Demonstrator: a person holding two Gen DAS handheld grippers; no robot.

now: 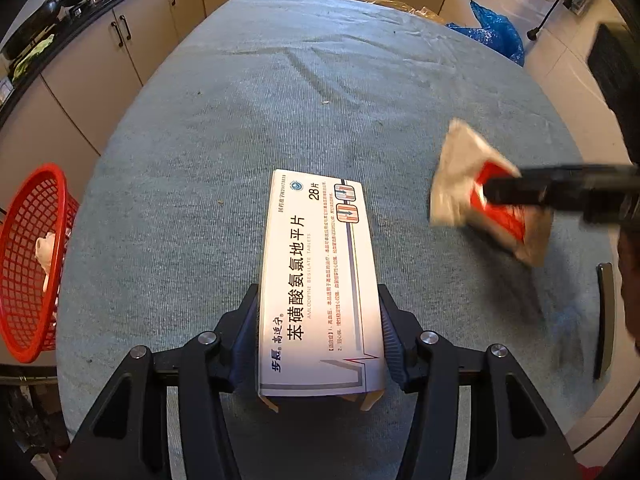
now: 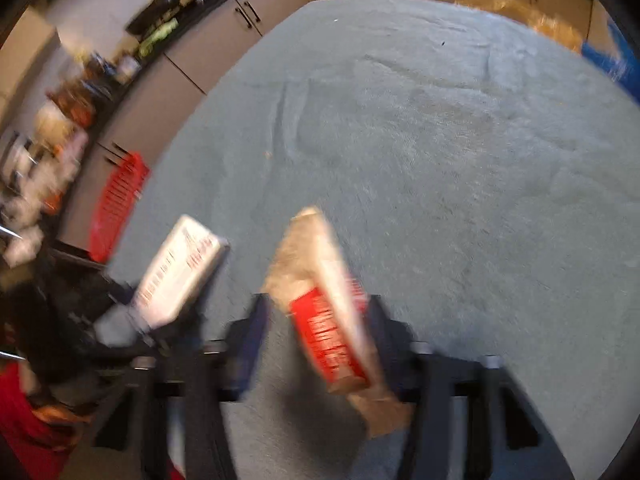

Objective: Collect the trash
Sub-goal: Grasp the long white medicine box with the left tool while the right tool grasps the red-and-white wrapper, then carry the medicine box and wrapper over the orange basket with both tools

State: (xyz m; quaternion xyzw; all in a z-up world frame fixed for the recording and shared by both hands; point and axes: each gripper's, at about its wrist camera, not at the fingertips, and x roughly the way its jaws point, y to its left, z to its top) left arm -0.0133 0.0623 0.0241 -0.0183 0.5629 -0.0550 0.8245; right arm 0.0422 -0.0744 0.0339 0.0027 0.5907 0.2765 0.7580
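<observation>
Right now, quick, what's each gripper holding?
Left gripper: shut on the white box.
Right gripper: red packet between its jaws; grip unclear.

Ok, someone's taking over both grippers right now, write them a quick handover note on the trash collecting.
Left gripper: shut on the white tablet box, over the grey-green tablecloth.
Right gripper: red-and-white packet between its fingers; the view is blurred, so the grip itself cannot be confirmed.
Red basket: off the table's left edge, with a white crumpled piece already inside.
Left to do: get the box and the packet into the basket. No other trash shows on the cloth.
</observation>
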